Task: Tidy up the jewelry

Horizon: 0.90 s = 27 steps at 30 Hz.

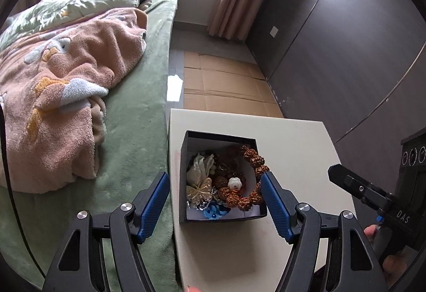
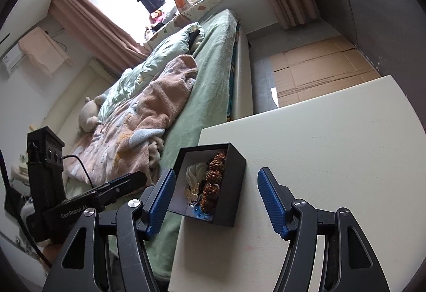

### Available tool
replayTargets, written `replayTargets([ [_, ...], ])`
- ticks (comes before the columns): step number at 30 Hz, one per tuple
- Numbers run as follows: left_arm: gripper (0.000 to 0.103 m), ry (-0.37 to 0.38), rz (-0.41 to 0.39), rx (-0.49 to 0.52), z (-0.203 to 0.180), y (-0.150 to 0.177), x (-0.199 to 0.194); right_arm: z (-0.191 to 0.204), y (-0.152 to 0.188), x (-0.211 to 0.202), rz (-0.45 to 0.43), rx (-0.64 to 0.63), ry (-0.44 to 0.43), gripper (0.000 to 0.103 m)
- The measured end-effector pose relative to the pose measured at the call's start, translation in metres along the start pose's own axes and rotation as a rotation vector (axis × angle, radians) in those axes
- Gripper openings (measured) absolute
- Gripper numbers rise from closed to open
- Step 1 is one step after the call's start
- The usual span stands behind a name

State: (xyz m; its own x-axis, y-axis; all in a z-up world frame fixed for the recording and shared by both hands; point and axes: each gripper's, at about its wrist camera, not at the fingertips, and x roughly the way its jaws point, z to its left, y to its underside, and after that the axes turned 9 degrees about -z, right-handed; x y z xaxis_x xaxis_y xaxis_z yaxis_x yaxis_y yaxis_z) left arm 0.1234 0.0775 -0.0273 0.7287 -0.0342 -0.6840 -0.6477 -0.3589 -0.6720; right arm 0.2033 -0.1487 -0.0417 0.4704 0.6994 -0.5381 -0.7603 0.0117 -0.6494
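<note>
While the black box (image 1: 223,217) sits low in the middle of the left wrist view, on the cream table (image 1: 298,143) close to its left edge, we see our left gripper (image 1: 215,202) poised over it with its blue-padded fingers (image 1: 156,205) spread wide — one pad out over the green bedsheet (image 1: 138,132), the other above the box's right wall, neither pressing on anything. Inside the box lies a heap of jewelry: a bracelet of knobbly brown beads (image 1: 253,159) curving along the right side, a small white carved bead (image 1: 235,183), a gold butterfly piece (image 1: 199,190), a pale fabric flower (image 1: 198,168) and something blue (image 1: 214,212) at the near edge. In the right wrist view the box (image 2: 234,185) stands lower centre, tilted in the frame, and our right gripper (image 2: 215,201) hovers with its fingers (image 2: 269,198) apart and nothing between the pads — the left pad is just beside the box's near corner, the right one over bare tabletop. The body of the left gripper shows at the lower left of that frame. A pink fleece blanket (image 1: 66,95) is rumpled on the bed at the left of the left wrist view, and flattened cardboard (image 1: 223,84) covers the floor beyond the table, upper centre
</note>
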Motion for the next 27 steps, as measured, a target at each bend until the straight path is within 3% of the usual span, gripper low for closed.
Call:
replayTargets([
  [4, 0.072, -0.010, -0.032, 0.040, -0.012, 0.008, -0.007, -0.005, 0.003, -0.014, 0.007, -0.027, 0.046, 0.065],
  [7, 0.088, -0.016, -0.046, 0.060, -0.019, 0.013, -0.011, -0.009, 0.005, -0.022, 0.017, -0.048, 0.078, 0.065],
  [9, 0.090, -0.014, -0.070, 0.059, -0.021, 0.016, -0.016, -0.011, 0.007, -0.026, 0.023, -0.062, 0.092, 0.065],
  [11, 0.090, -0.015, -0.083, 0.059, -0.022, 0.019, -0.020, -0.014, 0.008, -0.031, 0.028, -0.080, 0.114, 0.071],
  [13, 0.094, -0.018, -0.095, 0.061, -0.024, 0.022, -0.023, -0.015, 0.009, -0.035, 0.023, -0.090, 0.123, 0.091],
  [14, 0.097, -0.022, -0.101, 0.061, -0.025, 0.024, -0.024, -0.017, 0.010, -0.039, 0.018, -0.092, 0.128, 0.094],
  [21, 0.099, -0.041, -0.144, 0.095, -0.037, 0.039, -0.032, -0.026, 0.010, -0.060, -0.019, -0.127, 0.158, 0.103],
  [27, 0.099, -0.040, -0.158, 0.161, -0.055, 0.049, -0.037, -0.031, 0.013, -0.072, -0.012, -0.144, 0.177, 0.103],
])
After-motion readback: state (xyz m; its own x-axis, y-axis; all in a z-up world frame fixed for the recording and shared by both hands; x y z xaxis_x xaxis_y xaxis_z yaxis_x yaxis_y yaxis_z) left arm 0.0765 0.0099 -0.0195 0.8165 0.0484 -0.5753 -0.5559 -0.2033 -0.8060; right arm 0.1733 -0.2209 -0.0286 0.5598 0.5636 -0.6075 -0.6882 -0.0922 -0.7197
